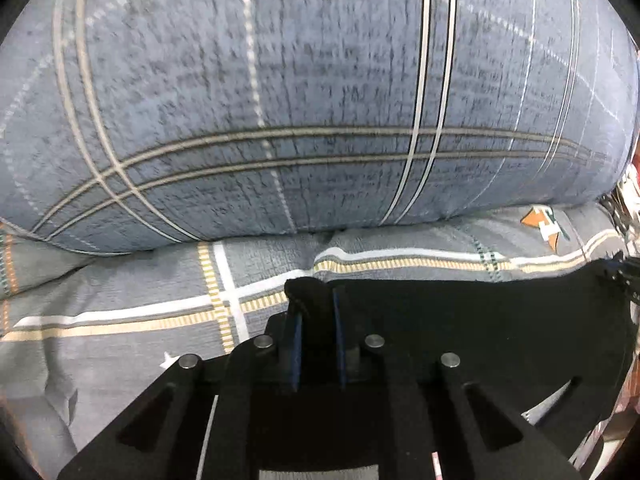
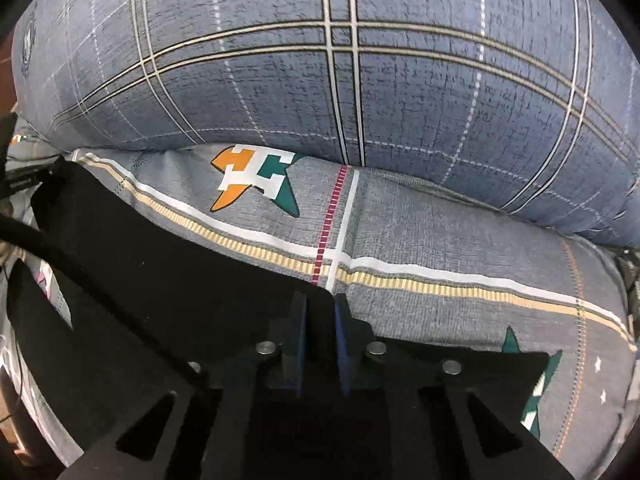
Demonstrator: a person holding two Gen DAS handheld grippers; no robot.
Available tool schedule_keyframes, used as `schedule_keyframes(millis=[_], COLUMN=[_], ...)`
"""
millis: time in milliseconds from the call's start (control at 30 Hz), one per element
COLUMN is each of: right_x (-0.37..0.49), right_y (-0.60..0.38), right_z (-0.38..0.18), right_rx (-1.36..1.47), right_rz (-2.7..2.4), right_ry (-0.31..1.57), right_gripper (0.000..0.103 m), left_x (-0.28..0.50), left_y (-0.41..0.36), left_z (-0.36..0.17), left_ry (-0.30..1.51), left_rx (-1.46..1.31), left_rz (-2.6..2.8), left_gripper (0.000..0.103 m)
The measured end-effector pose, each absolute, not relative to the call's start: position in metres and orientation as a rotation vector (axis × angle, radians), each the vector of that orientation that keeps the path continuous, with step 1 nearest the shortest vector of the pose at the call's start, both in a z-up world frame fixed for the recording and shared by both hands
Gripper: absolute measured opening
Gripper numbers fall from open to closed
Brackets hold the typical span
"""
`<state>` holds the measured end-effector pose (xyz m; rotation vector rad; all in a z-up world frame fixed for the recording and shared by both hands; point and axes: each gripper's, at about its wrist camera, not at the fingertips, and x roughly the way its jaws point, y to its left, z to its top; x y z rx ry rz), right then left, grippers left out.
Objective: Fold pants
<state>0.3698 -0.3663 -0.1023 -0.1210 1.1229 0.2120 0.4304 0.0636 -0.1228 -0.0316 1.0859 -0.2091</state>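
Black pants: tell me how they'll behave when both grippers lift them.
The pants are probably floppy: fabric bunches between the left gripper fingers. They likely sag between it and the right gripper. Probably light; the bedsheet barely dents.

One pair of black pants (image 1: 480, 320) lies across one grey checked bedsheet (image 1: 120, 280). One big blue plaid pillow (image 1: 300, 100) sits behind it. Two grippers are in view, one per camera: the left gripper (image 1: 316, 300) and the right gripper (image 2: 320, 308), each with two blue-padded fingers closed on the black cloth. Printed on the sheet, one orange, white and green star (image 2: 256, 180) shows whole, and part of a second star (image 2: 540, 380) shows at the right
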Motion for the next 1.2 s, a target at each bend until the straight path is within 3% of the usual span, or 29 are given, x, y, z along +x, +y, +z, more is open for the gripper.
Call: schedule_keyframes(millis=[300, 567, 733, 800, 900, 967, 1033, 1100, 1200], right_x=[0.335, 0.245, 0.182, 0.161, 0.137, 0.121, 0.101, 0.085, 0.067], right_y=[-0.354, -0.356, -0.358, -0.359, -0.361, -0.364, -0.368, -0.373, -0.377], right_z=[-0.049, -0.017, -0.041, -0.059, -0.095, -0.107, -0.11, -0.103, -0.085], right_rx=[-0.125, -0.044, 0.025, 0.052, 0.087, 0.098, 0.134, 0.155, 0.165], right_rz=[0.148, 0.164, 0.192, 0.197, 0.187, 0.156, 0.125, 0.109, 0.087], right_ry=[0.979, 0.91, 0.962, 1.0, 1.082, 1.09, 1.083, 1.055, 0.995], right_gripper=[0.011, 0.011, 0.011, 0.011, 0.021, 0.021, 0.025, 0.039, 0.042], left_x=[0.381, 0.276, 0.192, 0.164, 0.13, 0.111, 0.094, 0.08, 0.069], left_y=[0.067, 0.087, 0.078, 0.078, 0.083, 0.095, 0.111, 0.137, 0.168], left_z=[-0.068, -0.013, -0.032, -0.052, -0.089, -0.098, -0.095, -0.085, -0.067], left_ry=[0.959, 0.788, 0.73, 0.739, 0.799, 0.833, 0.838, 0.832, 0.8], left_rx=[-0.011, -0.003, 0.071, 0.119, 0.22, 0.198, 0.139, 0.042, -0.101], left_rz=[-0.181, -0.184, -0.161, -0.135, -0.034, 0.008, 0.041, 0.064, 0.095], left_gripper=[0.013, 0.013, 0.013, 0.021, 0.027, 0.027, 0.027, 0.028, 0.03])
